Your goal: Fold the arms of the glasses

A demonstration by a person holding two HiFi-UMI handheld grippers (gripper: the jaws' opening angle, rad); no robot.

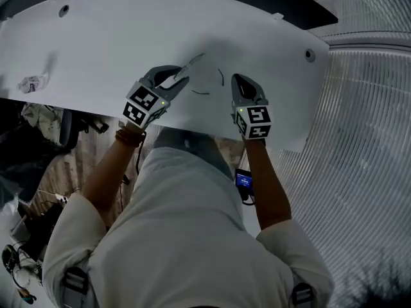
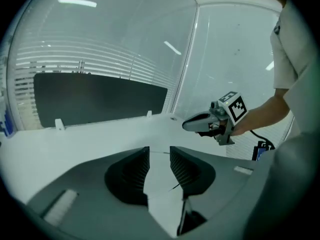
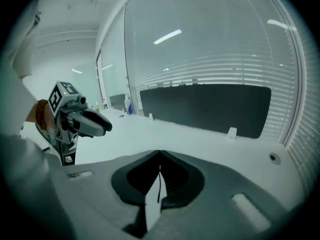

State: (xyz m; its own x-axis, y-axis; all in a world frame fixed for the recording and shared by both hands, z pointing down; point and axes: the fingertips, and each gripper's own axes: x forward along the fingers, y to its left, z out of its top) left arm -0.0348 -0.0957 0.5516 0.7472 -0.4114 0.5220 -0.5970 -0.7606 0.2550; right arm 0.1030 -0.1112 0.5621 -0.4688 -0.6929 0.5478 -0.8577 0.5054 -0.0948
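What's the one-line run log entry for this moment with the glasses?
left gripper: open, nothing gripped | right gripper: shut | glasses: lying on table between grippers | fold: apparently not started

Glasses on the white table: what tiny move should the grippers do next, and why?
Probably nudge the left gripper forward to close on an arm of the glasses. Its jaws stand apart, a thin dark arm shows in their gap untouched, and the right gripper sits shut beside the glasses.
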